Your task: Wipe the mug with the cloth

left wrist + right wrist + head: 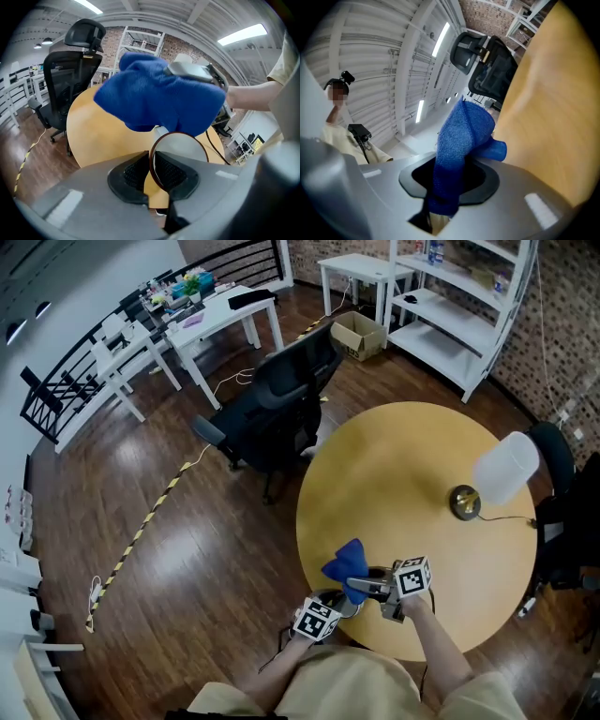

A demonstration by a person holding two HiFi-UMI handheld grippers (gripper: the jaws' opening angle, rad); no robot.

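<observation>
The mug is being pinched by its rim in the left gripper, over the round table's near edge. The right gripper is squeezing the blue cloth just above it. I think most wiping is left.

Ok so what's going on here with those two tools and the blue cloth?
A person is working at the near edge of a round wooden table, with a hand-held tool in each hand. The left tool is shut on the rim of a mug. The right tool is shut on a blue cloth, which is bunched just over the mug's far side. Wiping looks under way or about to start. Whether the cloth actually touches the mug isn't clear.
</observation>
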